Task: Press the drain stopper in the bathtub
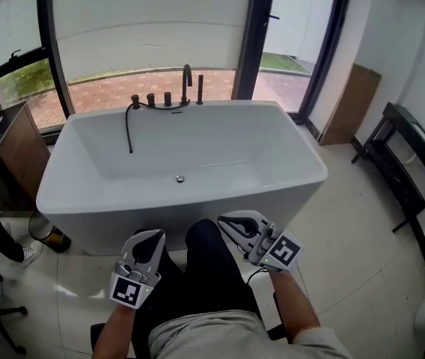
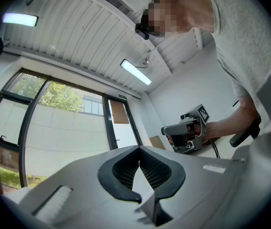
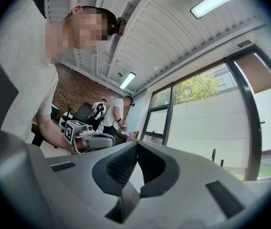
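1. As viewed from the head: small round metal drain stopper (image 1: 179, 178) sited mid-floor of white rectangular bathtub (image 1: 197, 200); raised or pressed, cannot tell. Left gripper (image 1: 149, 236) and right gripper (image 1: 226, 220) held low, well apart from it.
2. Left gripper view: jaws together, nothing between.
3. Right gripper view: likewise closed, empty.
4. Fits approach or withdrawal alike; any press judged best with closed tips squarely on centre.

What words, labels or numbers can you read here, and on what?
No text can be read anywhere.
On left gripper marker cube and right gripper marker cube: square patterns only, no letters.
Small sign above the door: too small to read.
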{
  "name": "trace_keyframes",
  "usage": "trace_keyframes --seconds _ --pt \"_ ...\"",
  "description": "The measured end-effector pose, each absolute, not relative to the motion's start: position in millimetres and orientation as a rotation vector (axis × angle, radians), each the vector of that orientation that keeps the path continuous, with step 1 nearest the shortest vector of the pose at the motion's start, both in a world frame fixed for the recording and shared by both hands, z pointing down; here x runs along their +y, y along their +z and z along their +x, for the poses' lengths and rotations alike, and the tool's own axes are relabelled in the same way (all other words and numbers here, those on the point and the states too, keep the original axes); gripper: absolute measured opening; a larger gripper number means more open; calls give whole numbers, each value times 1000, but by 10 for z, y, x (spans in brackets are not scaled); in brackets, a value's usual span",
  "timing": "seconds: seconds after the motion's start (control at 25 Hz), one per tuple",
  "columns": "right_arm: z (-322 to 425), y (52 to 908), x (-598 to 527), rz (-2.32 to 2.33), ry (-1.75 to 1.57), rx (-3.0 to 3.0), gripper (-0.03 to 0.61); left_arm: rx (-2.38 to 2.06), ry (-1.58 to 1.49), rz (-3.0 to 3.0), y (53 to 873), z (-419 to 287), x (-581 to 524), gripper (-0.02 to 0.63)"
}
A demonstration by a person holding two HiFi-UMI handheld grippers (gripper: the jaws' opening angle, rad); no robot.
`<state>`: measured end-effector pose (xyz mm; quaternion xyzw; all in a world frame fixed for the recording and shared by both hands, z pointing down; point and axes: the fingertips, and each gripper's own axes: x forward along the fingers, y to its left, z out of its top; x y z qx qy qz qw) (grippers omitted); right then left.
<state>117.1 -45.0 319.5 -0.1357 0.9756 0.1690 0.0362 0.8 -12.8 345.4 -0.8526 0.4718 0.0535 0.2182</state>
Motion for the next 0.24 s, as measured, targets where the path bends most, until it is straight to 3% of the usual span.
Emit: trace_keyframes --seconds 0.24 --pt "1182 3215 -445 -415 522 2998 0 1306 119 -2363 3512 14 -132 0"
